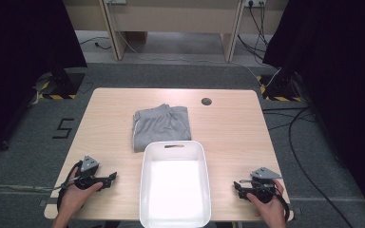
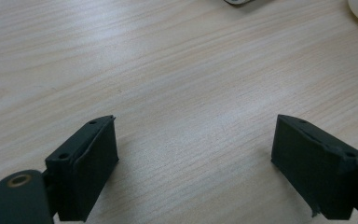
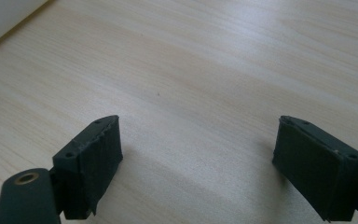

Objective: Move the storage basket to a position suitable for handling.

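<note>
- A recording lab or studio, not a home.
- Black curtains (image 1: 24, 38) flank the pale wooden table (image 1: 228, 128).
- Hazard-taped stand bases (image 1: 57, 88), loose cables (image 1: 309, 142), grey carpet (image 1: 24, 156) marked "5".

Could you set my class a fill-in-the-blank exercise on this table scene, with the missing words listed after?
1. The folded grey shorts lie just beyond the far end of the white ____, which has a handle slot in its far wall.
2. The left claw has its jaws wide ____, with bare wood between them.
3. The right claw holds ____.
4. The round dark hole sits near the table's ____ edge.

Missing words: bin; open; nothing; far
</note>
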Demonstrator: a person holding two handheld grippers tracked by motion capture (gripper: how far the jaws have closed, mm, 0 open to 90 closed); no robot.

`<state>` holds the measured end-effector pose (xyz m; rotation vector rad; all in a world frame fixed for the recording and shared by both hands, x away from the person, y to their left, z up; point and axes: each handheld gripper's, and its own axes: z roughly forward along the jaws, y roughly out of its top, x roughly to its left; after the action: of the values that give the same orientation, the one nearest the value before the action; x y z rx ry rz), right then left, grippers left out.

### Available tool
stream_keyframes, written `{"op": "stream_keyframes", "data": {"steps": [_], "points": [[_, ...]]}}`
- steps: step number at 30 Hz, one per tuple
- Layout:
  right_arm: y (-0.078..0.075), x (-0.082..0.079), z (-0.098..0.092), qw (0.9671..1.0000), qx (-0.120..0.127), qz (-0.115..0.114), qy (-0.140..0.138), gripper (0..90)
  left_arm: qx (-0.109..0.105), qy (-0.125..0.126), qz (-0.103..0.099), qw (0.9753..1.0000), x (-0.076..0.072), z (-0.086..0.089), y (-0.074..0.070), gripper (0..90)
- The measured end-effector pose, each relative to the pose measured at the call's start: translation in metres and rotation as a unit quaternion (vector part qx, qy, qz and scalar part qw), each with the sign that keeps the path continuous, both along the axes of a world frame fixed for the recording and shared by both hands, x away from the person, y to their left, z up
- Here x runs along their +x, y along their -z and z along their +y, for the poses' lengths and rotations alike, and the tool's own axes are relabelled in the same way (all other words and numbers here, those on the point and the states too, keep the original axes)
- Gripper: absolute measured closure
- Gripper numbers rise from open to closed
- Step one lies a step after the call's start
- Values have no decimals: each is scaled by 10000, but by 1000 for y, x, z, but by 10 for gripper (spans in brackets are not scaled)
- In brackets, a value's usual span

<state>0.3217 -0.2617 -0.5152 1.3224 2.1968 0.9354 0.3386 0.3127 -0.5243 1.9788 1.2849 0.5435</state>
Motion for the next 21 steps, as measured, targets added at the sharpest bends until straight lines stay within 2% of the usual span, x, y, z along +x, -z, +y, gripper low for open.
{"op": "stream_keyframes", "data": {"steps": [3,5,7,9,11,12,14,15,17,18,21], "points": [[-1,-1,0,9999,-33,-98,54,168,-46,60,5,10000,0,1,0,140],[-3,-1,-1,9998,-1,-194,64,156,-89,9,14,10000,-1,2,-1,152],[-5,-2,-1,9997,31,-227,33,159,-117,-8,20,9999,-1,3,-1,155],[-13,-5,3,9993,132,-338,-66,159,-187,-31,43,9998,-3,3,-2,176],[-17,-6,4,9991,138,-392,-77,161,-256,-14,-2,9997,-5,1,-5,176],[-24,-8,8,9987,184,-471,-97,163,-269,-3,-50,9996,-6,-1,-7,176],[-30,-10,13,9981,211,-545,-172,168,-406,43,-217,9989,-11,-7,-16,176],[-33,-11,16,9980,229,-561,-205,171,-406,43,-217,9989,-11,-7,-16,176],[-37,-12,19,9974,211,-636,-270,174,-479,153,-296,9983,-19,-14,-21,176],[-45,-14,25,9966,264,-692,-352,181,-499,201,-335,9980,-22,-17,-23,176],[-56,-15,33,9952,309,-811,-456,193,-655,380,-390,9964,-35,-28,-29,176]]}}
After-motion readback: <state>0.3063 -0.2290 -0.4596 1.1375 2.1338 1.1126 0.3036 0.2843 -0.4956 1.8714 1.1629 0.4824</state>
